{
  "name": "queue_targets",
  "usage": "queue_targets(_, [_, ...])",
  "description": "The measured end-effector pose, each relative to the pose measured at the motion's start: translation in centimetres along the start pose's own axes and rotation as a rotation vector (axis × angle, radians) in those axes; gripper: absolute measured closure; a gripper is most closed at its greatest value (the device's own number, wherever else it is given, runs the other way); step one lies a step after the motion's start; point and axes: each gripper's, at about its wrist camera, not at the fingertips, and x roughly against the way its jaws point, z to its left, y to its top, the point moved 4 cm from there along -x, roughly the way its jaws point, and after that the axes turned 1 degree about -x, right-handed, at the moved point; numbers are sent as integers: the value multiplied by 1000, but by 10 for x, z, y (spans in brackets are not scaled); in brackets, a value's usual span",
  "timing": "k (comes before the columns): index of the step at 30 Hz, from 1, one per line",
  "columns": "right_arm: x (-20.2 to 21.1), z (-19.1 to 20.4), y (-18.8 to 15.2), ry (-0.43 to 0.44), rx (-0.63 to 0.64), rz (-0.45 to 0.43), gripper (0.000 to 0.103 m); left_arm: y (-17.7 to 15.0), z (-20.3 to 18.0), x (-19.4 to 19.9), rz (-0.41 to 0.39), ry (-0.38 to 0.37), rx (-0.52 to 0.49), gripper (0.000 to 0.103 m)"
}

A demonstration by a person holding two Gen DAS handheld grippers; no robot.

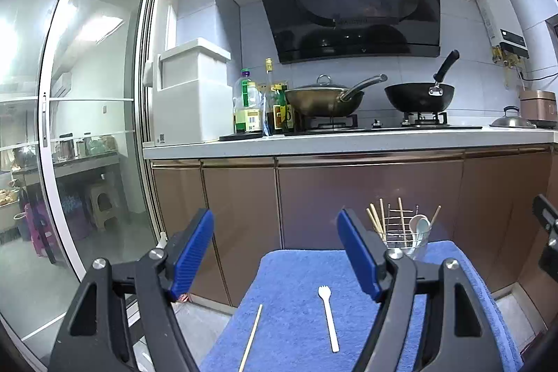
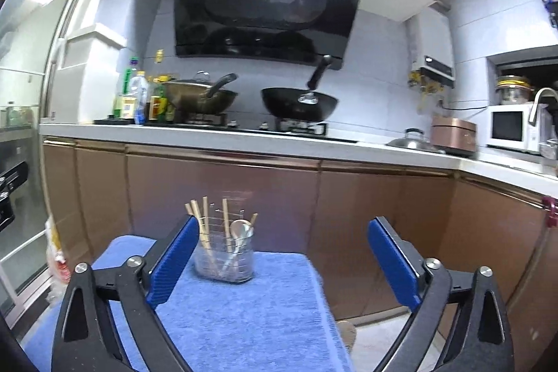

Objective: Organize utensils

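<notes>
**Fork and chopstick lie loose on the blue towel**

Both the left gripper [image 1: 275,253] and the right gripper [image 2: 280,262] gape wide, holding nothing. A white plastic fork [image 1: 327,318] and a thin wooden chopstick [image 1: 251,337] lie apart on the fluffy towel [image 1: 289,285] over the desk. At the far right, a wire holder [image 2: 225,262] holds chopsticks and spoons upright.

My left gripper [image 1: 275,253] has black angular arms with triangular cutouts, silver round screws at the joints, and ribbed blue pads [image 1: 191,255] on both fingers. My right gripper [image 2: 280,262] looks identical: black frame, silver screws, ribbed blue pads [image 2: 393,262].
</notes>
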Motion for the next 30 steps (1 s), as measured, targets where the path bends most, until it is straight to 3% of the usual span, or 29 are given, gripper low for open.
queue_targets(5, [1,-7,0,-48,-8,-14,3,-3,7,-1,5,8,14,31])
queue_targets(16, [-3,-2,-1,-13,-5,7,2,-4,19,0,-10,54,25,31])
queue_targets(30, [-2,4,-6,3,15,27,2,-4,23,-1,-13,50,37,31])
